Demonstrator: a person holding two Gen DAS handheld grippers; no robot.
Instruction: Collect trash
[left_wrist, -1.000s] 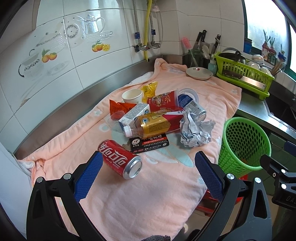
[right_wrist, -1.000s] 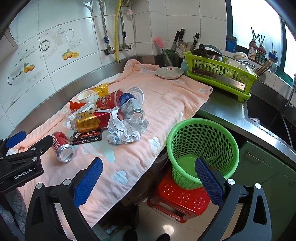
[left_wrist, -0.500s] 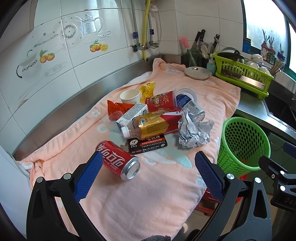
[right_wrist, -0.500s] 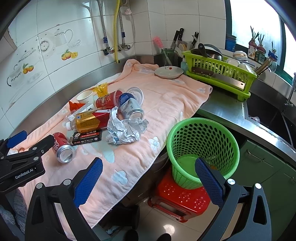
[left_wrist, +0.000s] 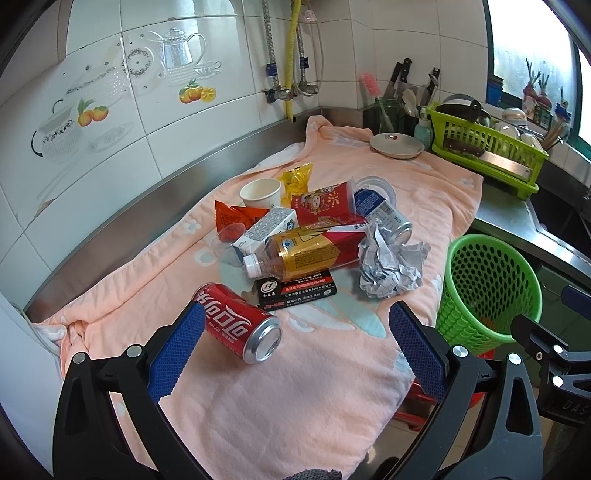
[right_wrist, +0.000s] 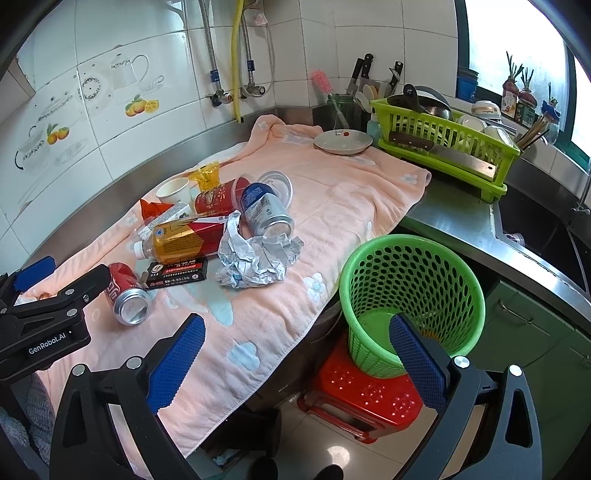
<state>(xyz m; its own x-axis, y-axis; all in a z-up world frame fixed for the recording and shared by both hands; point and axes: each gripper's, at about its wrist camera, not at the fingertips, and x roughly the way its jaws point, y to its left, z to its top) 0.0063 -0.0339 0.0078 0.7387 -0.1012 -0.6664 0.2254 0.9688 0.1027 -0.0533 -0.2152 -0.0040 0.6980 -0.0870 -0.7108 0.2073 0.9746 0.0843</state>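
Your left gripper (left_wrist: 291, 347) has eased a little forward and left toward the pile: the red cola can (left_wrist: 238, 326) now sits slightly lower and closer between its open blue pads, near the lower-left pad. In your right wrist view the green basket (right_wrist: 412, 306) has barely shifted, drifting slightly toward the frame's centre. Nothing on the towel has moved.

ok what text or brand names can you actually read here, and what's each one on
"GenRobot.AI": on the left claw's black body, right wrist view.
"DAS", cut off: on the right claw's body, left wrist view.
Coca-Cola script in Chinese: red can.
Black box, bottle label, blue can: print too small.
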